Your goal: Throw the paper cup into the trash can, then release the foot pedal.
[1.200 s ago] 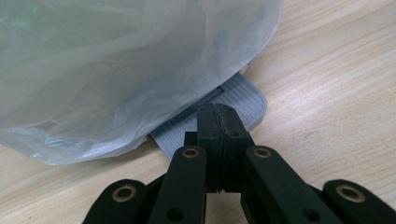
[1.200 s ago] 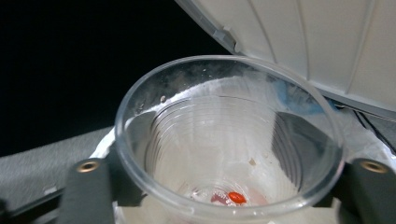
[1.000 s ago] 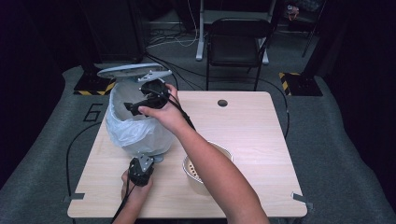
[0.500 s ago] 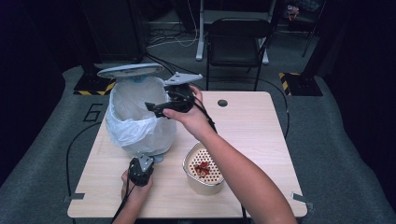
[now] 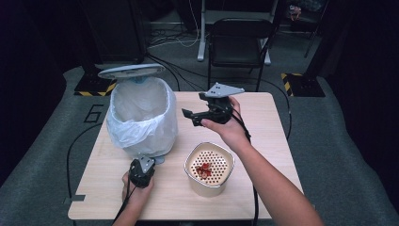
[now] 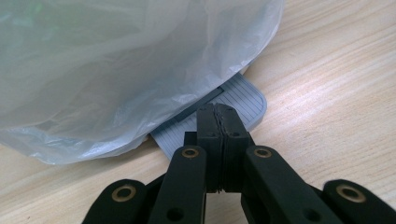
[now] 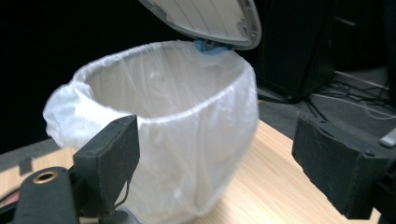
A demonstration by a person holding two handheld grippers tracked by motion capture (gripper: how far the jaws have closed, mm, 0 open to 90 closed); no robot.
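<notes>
If the left gripper [image 6: 219,135], jaws pressed together on the bin's pedal [image 6: 233,100], slips, the lid [image 5: 131,71] could drop while the right gripper [image 5: 207,113], whose spread, empty jaws have just been closing slightly, hangs beside the colander [image 5: 209,169] of red scraps [image 5: 203,170].

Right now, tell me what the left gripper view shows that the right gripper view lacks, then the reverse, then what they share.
Left gripper view: the left gripper shut, its tips on the bin's grey ribbed pedal under the bag's edge.

Right gripper view: the right gripper open with nothing between its pads, the bin's open rim and its raised lid.

Both: the white bin bag and the wooden table.
</notes>
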